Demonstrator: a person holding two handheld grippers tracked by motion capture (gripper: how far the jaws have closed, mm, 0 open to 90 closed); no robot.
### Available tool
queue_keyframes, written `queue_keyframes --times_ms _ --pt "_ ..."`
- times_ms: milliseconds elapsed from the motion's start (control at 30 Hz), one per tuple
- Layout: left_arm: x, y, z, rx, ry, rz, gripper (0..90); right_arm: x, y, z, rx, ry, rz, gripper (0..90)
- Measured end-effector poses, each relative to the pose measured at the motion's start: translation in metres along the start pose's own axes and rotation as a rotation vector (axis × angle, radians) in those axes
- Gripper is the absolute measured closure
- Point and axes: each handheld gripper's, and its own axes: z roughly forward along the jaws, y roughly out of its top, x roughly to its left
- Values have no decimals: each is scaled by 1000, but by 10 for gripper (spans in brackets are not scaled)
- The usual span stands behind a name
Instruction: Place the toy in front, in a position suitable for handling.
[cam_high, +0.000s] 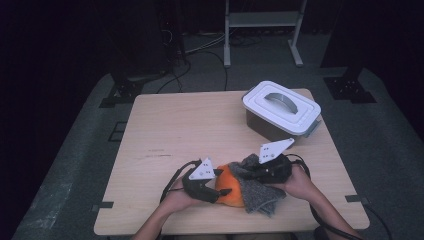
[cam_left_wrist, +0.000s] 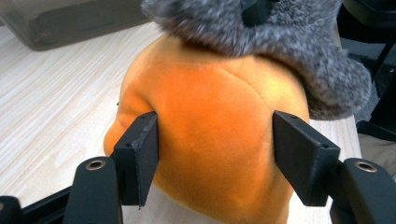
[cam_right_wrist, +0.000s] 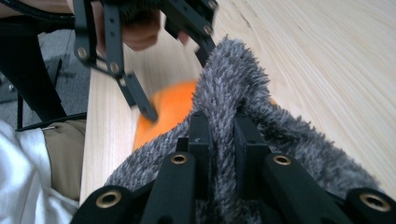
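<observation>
Inspection found an orange plush (cam_high: 231, 192) lying at the near edge of the desk (cam_high: 170, 135), partly covered by a grey fleece cloth (cam_high: 260, 192). The left gripper (cam_high: 216, 189) was seen with its jaws spread apart, one on each flank of the plush, touching or just beside it; a firm pinch was not established. The right gripper (cam_high: 250, 172) was clamped together on a raised fold of the cloth, as confirmed in the right gripper view (cam_right_wrist: 219, 135).

Work in hand was judged to be the separating of cloth and plush, or the wrapping of one in the other; which of the two could not be determined. For a clean result, the plush should be steadied by closing the left jaws onto its widest part before the cloth is drawn. A pull along the desk, away from the plush, was judged safer than a lift, since the plush lay close to the edge.

Both forearms were observed entering from below, hands low and angled inward, grippers facing each other across the plush. A lidded white bin (cam_high: 281, 111) stood well apart at the far right.
</observation>
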Motion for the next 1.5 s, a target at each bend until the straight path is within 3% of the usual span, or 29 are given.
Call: queue_keyframes --times_ms 167,300,467,567,700,800,900,1033,1133,1200,1367,1500 --pt "1 1 0 -9 -11 -12 330 -3 -18 -11 -9 -28 47 786" --pt "0 5 1 -9 -6 -10 338 -1 -19 -12 -20 -37 45 785" --pt "1 4 1 -9 18 -21 374 10 -1 -3 -33 -38 -31 784" --pt "7 0 -2 -3 13 -44 386 12 4 1 -27 -37 -53 784" --pt "14 -7 -4 -8 5 -87 388 6 -8 -3 -33 -42 -13 784" --pt "14 -6 -6 -15 2 -78 383 1 -23 -9 -60 -42 45 782" --pt "12 1 -8 -42 -3 -58 347 1 -28 -11 -75 -48 53 782" --pt "8 9 -6 -94 -5 -39 267 2 -21 -5 -86 -26 29 782" --pt "7 9 -1 -52 17 -17 279 9 -10 6 -78 -10 -17 780" --pt "9 4 0 -44 20 -31 332 9 -7 9 -72 -21 -37 780" --pt "14 -4 -1 -37 15 -67 371 2 -20 4 -103 -20 19 780" --pt "18 -9 -3 -36 12 -88 372 -6 -40 -6 -97 -37 77 779"
